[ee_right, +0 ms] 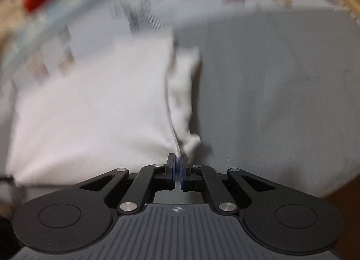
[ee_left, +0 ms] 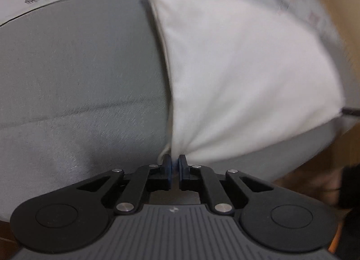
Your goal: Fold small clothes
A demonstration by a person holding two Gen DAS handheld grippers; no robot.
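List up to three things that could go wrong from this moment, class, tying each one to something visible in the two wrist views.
1. The left gripper and right gripper each pinch only a thin edge of the white cotton garment; it may slip out.
2. A loose flap hangs beside the right grasp and could tuck in unevenly.
3. The garment reaches the grey fabric surface's edge and may slide off.

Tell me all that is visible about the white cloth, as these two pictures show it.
The white cloth is plain, soft-looking fabric without print, blurred in both views. It spreads over the grey cushion. The left gripper and the right gripper each pinch an edge, where the fabric gathers into creases. A narrow folded strip shows along one side.
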